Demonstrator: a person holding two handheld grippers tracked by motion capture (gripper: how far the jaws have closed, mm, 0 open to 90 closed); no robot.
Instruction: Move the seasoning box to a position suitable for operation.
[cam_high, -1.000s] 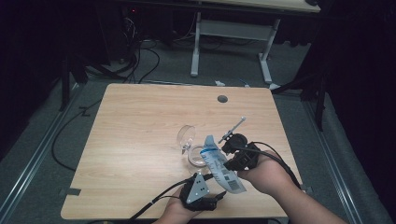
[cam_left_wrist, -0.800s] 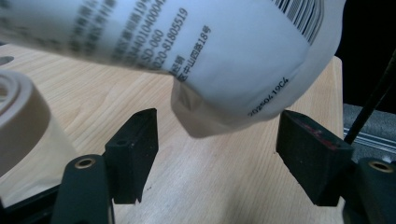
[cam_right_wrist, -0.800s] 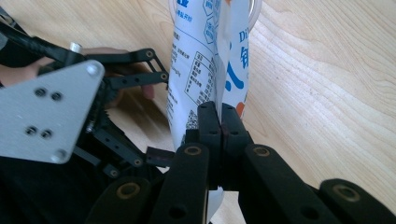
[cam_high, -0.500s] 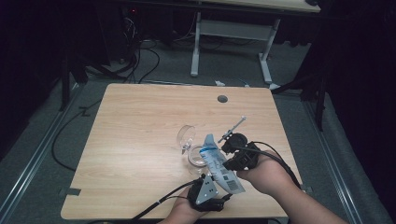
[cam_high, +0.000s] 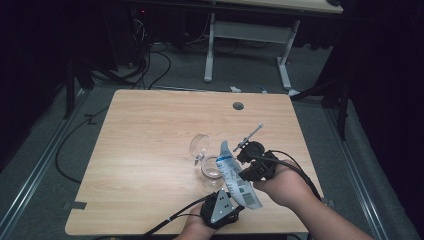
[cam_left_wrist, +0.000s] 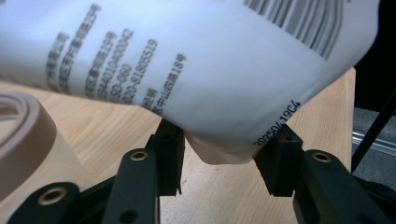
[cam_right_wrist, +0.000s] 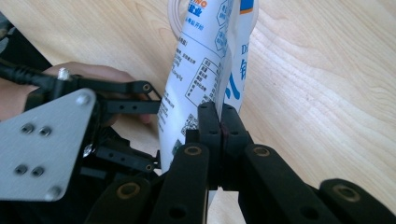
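Low and right of centre in the high view, a person's two hands work a white printed pouch (cam_high: 235, 175) above a wooden table (cam_high: 150, 130). At the pouch's right, the right gripper (cam_high: 248, 172) has its jaws pressed together on a flat seam of the pouch; the right gripper view shows the two black pads (cam_right_wrist: 208, 126) pinching that seam (cam_right_wrist: 223, 88), with the pouch rising toward the top of the frame. At the bottom edge of the high view sits the left gripper (cam_high: 231, 198), grey plate up. Its jaws have just been closing, and the left gripper view shows the pouch's lower corner (cam_left_wrist: 224, 151) between them. The right pad (cam_left_wrist: 275, 161) meets the pouch's edge; whether the left pad (cam_left_wrist: 170, 149) presses it cannot be told. Just left of the pouch in the high view, two clear glasses stand close together on the table, one (cam_high: 199, 145) higher in the frame, the other (cam_high: 210, 172) partly behind the pouch. A tape roll (cam_left_wrist: 21, 135) fills the left edge of the left gripper view.
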